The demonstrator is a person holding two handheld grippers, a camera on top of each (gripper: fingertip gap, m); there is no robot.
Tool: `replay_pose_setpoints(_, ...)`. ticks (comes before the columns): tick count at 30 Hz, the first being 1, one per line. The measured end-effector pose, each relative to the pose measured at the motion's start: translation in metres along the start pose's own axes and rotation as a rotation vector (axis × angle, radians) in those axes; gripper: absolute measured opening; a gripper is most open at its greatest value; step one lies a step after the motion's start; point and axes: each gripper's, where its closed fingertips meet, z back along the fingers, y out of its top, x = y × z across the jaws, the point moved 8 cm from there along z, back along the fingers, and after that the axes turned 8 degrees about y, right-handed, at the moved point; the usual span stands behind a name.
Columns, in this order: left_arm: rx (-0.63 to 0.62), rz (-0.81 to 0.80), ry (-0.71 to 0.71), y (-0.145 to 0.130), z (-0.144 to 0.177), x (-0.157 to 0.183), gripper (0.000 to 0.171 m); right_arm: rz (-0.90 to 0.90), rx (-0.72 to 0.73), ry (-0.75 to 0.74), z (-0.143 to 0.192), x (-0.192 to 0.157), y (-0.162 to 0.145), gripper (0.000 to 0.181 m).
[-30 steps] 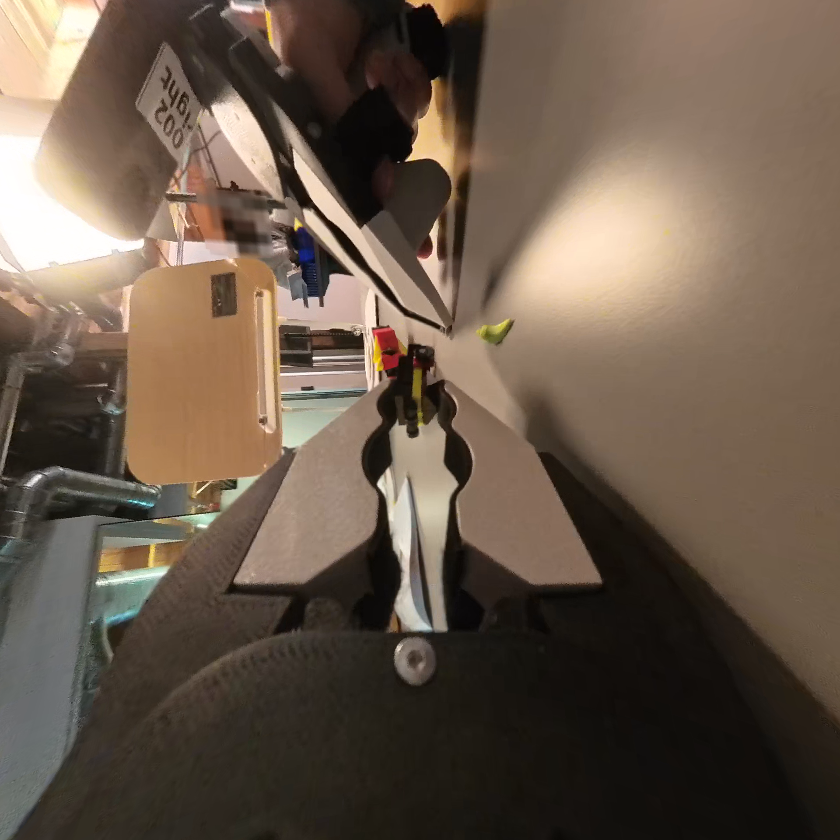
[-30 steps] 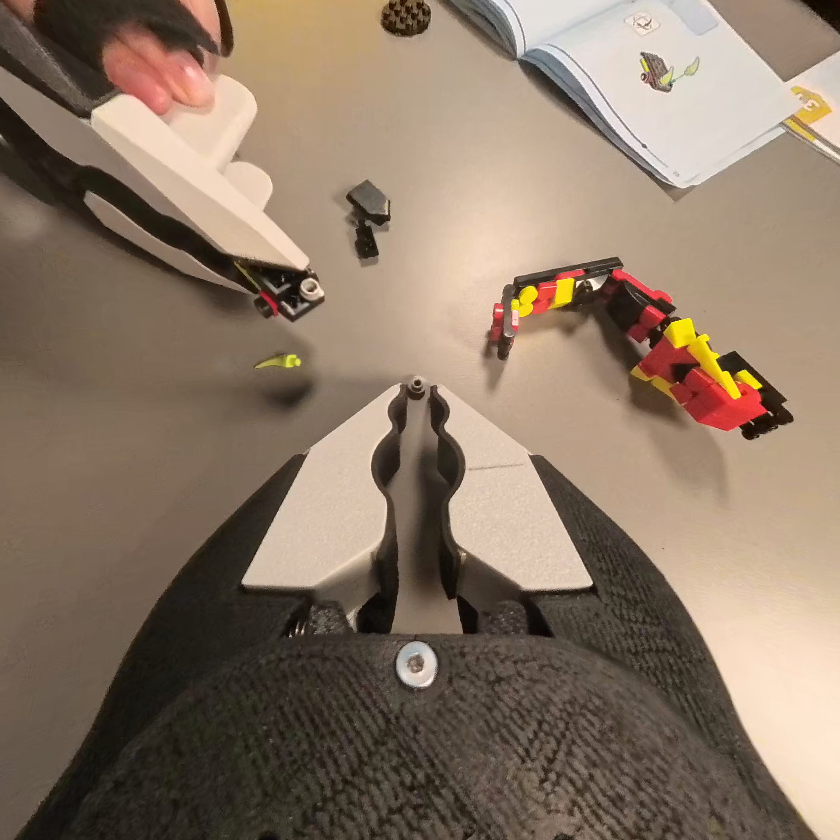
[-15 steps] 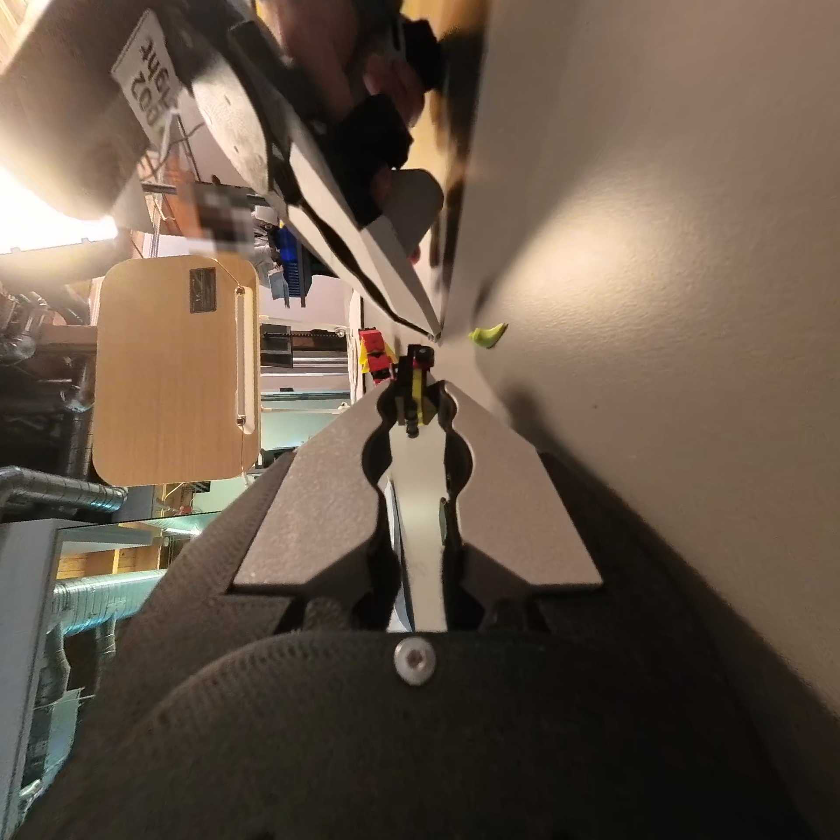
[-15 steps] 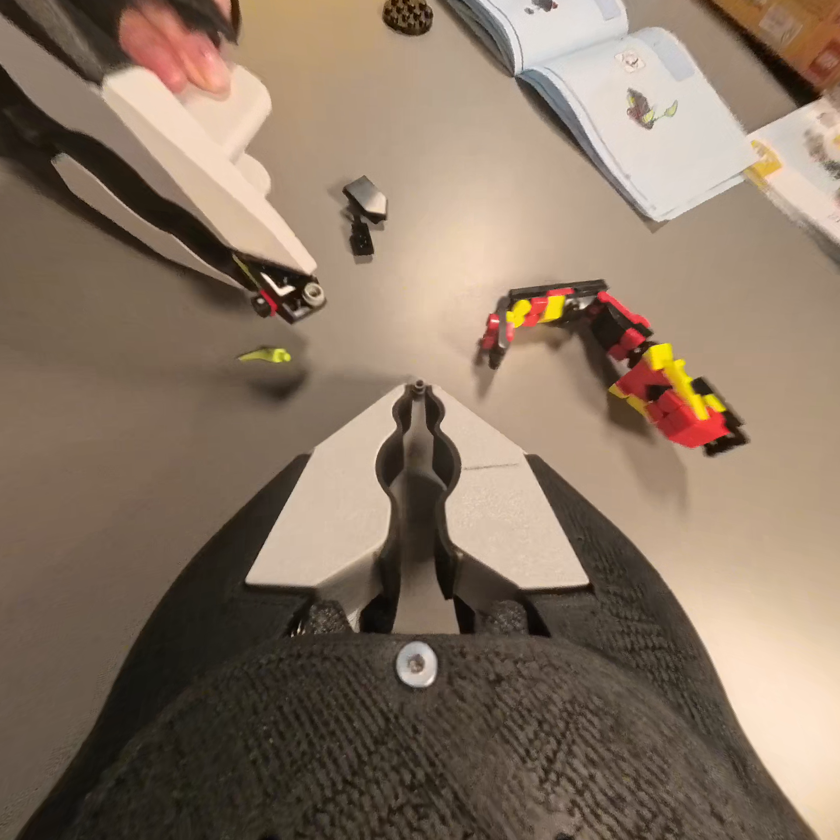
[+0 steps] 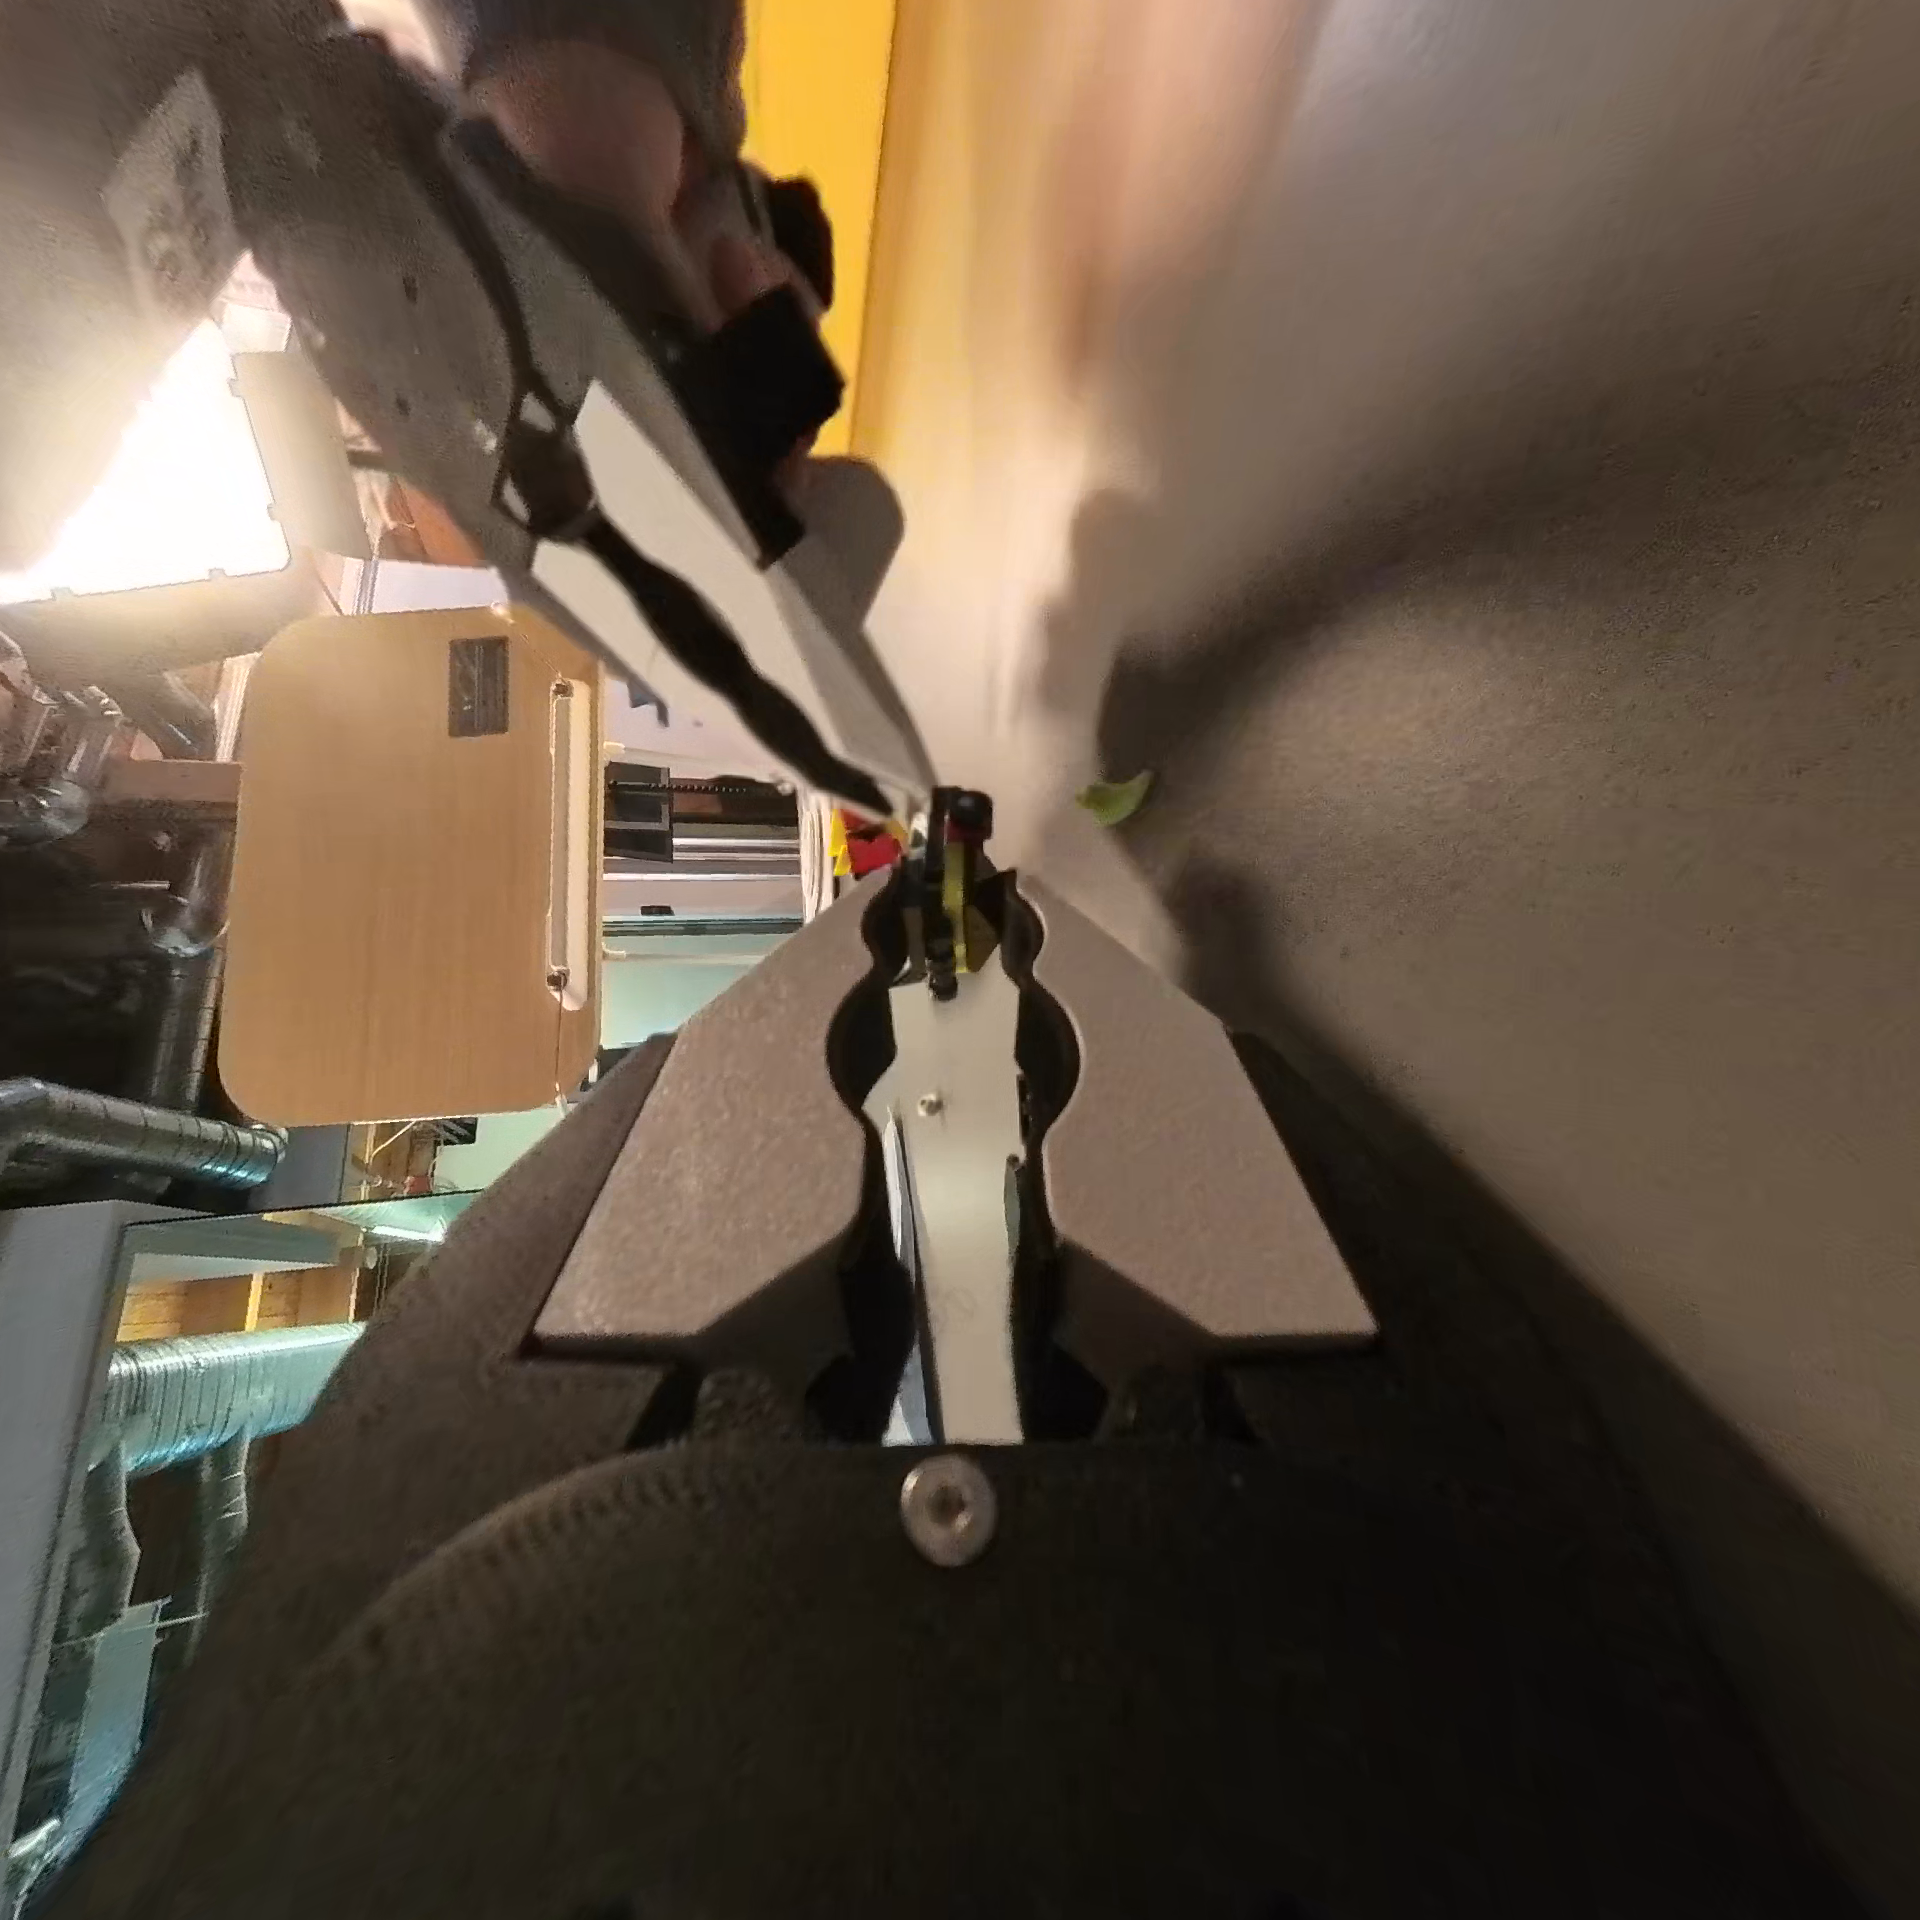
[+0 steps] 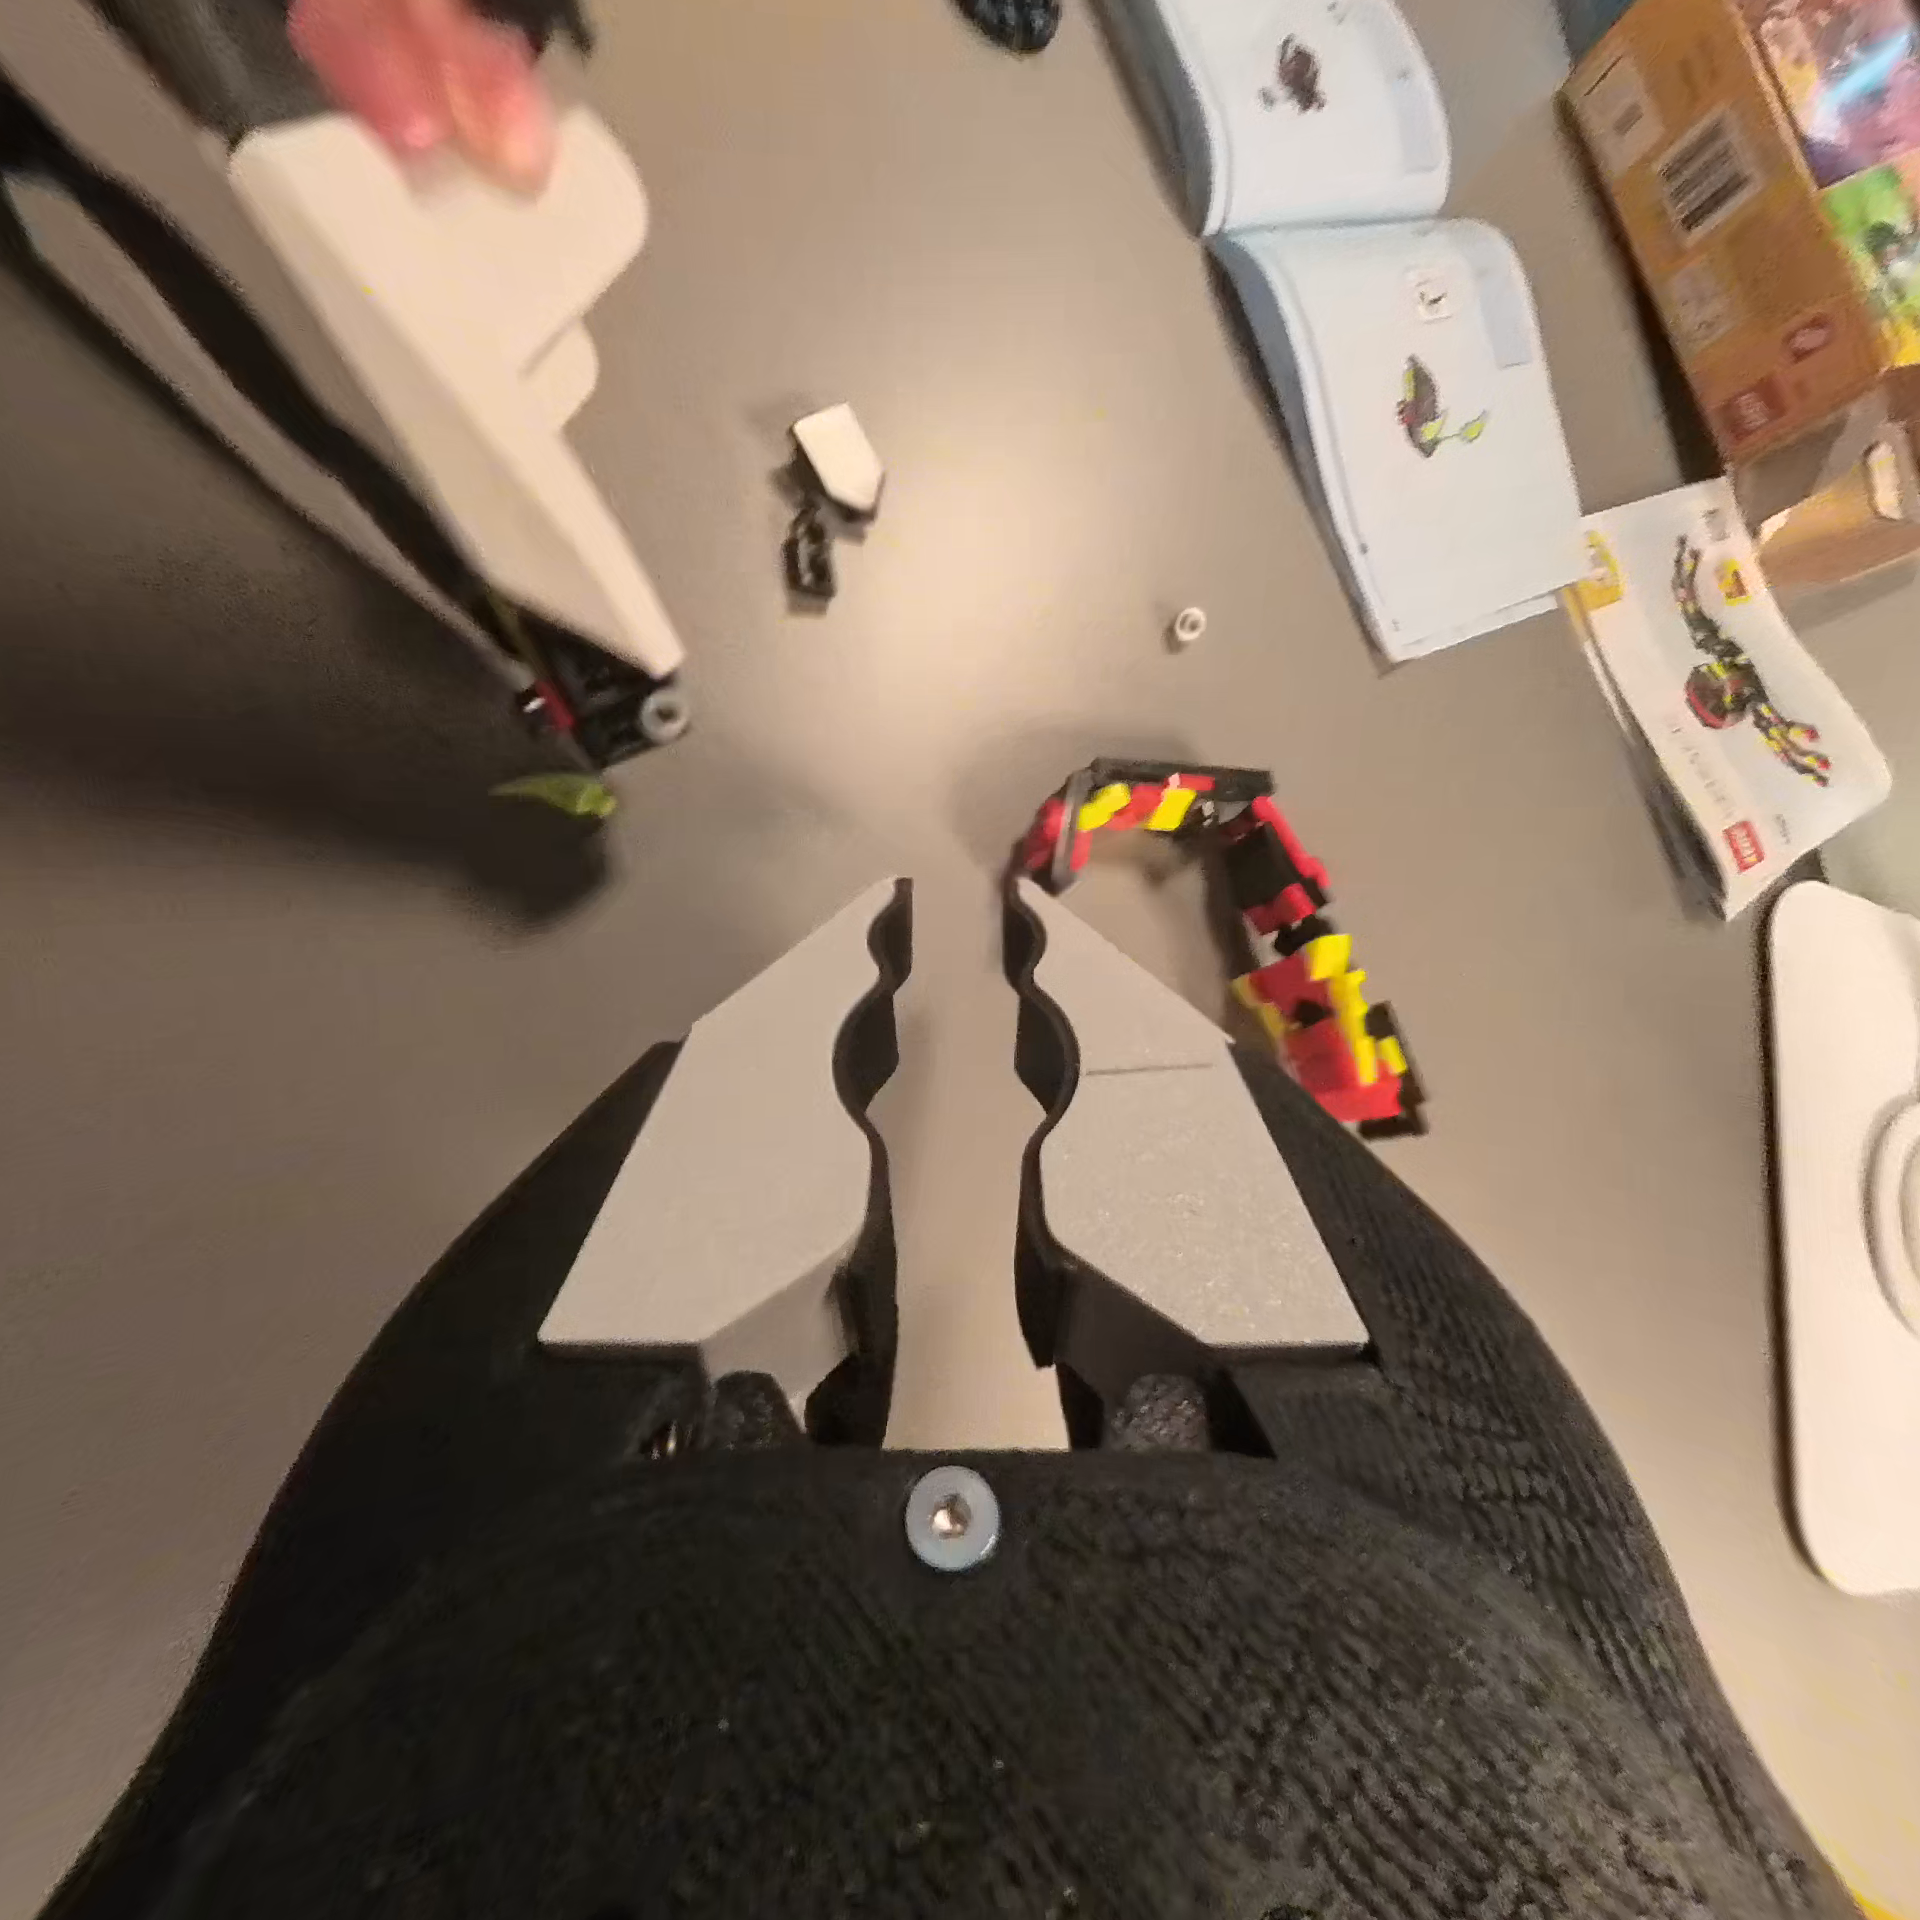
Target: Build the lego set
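My left gripper [image 5: 943, 896] is shut on a small black, yellow and red lego sub-assembly [image 5: 948, 883], held just above the grey table [image 5: 1558, 727]. In the right wrist view the left gripper [image 6: 623, 681] reaches in from the upper left, and the sub-assembly [image 6: 608, 717] shows a grey stud at its end. My right gripper [image 6: 961, 891] is open and empty above the table. A long red, yellow and black lego build [image 6: 1247, 914] lies just right of its fingertips. A small grey round piece [image 6: 1187, 623] lies loose farther off. A lime green piece [image 6: 556, 795] lies under the left gripper.
Two black pieces [image 6: 831, 499] lie beyond the grippers. An open instruction booklet [image 6: 1392, 395], a leaflet [image 6: 1714, 717] and the cardboard set box [image 6: 1745, 208] lie at the far right. A white tray-like object [image 6: 1839, 1247] sits at the right edge. A person's hand [image 6: 436, 94] holds the left gripper.
My right gripper has opened and no longer holds the small grey round piece; a grey round piece now lies on the table. The right view has shifted right. The left gripper still holds its sub-assembly.
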Motion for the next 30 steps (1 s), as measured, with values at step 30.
replay_pose_setpoints(30,0.000,0.012,-0.046,-0.001,-0.007,0.004,0.016,0.027,-0.368,0.417,-0.068,0.086,0.041,0.010)
